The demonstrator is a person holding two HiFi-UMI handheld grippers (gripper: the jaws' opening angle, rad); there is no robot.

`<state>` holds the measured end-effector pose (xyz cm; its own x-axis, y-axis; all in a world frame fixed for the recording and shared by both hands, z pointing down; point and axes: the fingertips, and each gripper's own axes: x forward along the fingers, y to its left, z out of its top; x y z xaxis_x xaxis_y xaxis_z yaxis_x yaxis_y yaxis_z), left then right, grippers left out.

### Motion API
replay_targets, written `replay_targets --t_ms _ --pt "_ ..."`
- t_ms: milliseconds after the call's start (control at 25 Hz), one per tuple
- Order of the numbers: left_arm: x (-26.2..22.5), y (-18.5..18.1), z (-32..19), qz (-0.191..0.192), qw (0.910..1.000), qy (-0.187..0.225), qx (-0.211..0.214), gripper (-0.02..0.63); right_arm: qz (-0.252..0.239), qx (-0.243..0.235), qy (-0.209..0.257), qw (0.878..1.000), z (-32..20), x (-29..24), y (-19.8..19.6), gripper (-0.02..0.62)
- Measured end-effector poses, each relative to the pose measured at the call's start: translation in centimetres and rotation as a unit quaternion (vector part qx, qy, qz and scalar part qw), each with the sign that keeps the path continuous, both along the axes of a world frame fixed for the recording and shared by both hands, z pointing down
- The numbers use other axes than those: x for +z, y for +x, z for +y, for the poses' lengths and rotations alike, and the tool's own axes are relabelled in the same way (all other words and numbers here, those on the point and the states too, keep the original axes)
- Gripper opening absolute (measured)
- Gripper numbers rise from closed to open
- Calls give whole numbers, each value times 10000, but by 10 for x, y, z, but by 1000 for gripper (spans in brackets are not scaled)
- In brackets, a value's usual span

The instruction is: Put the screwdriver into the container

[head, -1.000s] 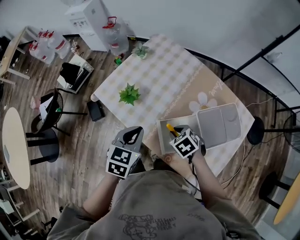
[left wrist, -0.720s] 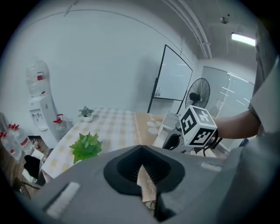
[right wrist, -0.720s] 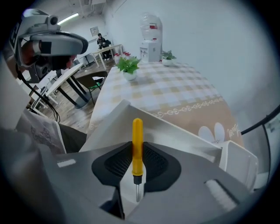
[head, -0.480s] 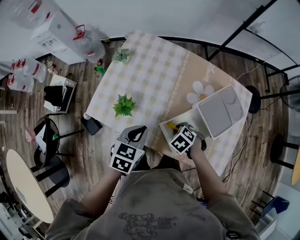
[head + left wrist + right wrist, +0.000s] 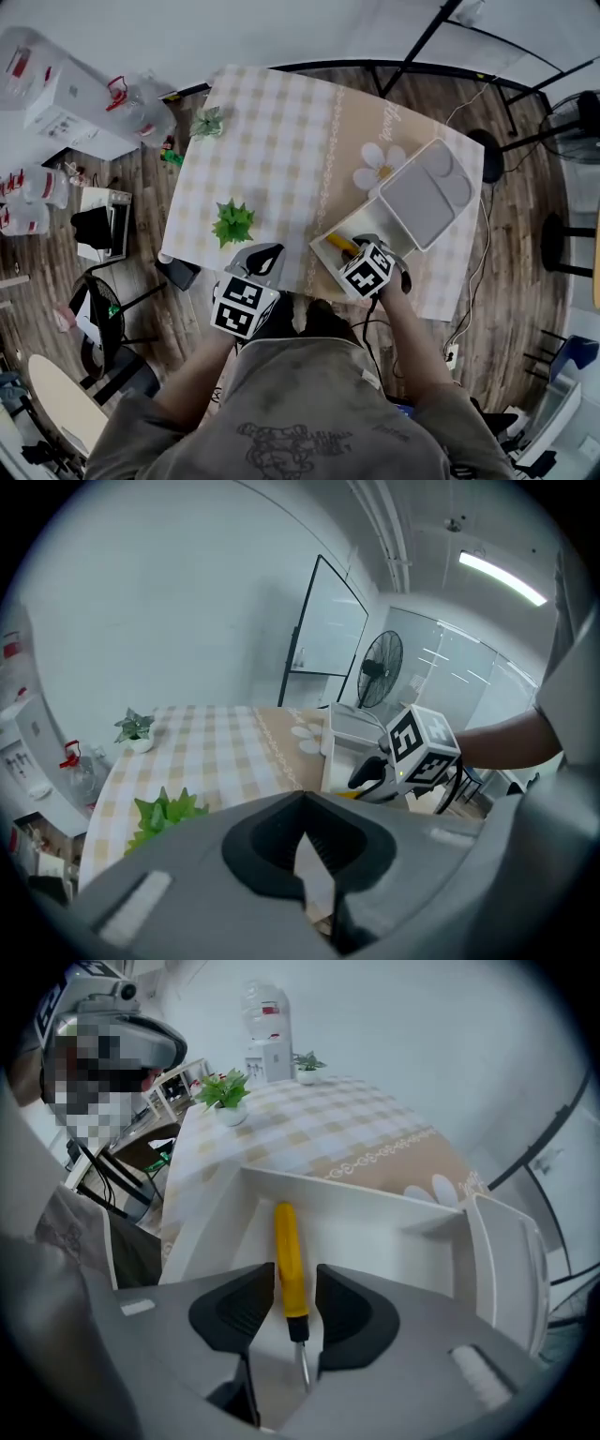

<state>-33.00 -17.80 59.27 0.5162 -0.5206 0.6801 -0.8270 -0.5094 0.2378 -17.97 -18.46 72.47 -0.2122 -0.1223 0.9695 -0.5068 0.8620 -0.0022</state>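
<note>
Yellow screwdriver (image 5: pixel 287 1251) in container (image 5: pixel 366 1208) between slightly parted right tongs (image 5: pixel 295 1288) (hidden in head view); left tongs (image 5: pixel 302 822) closed.

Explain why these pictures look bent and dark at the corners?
Left gripper view: fisheye, with black corners, a bowed wall and a glaring ceiling light; the near fingers loom large. Right gripper view: the same bending; the screwdriver is sharp, and the mosaic patch was added afterwards. Head view: the table edges curve, and the light is soft and even.
</note>
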Motion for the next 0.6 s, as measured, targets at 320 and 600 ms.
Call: replay_targets --t_ms 320,600 --pt "-31 20 -11 49 9989 345 308 0 -817 1055 724 9884 -2 -66 20 143" --pt "-87 32 -26 108 9945 932 455 0 -1866 1990 1571 9492 -14 -153 38 97"
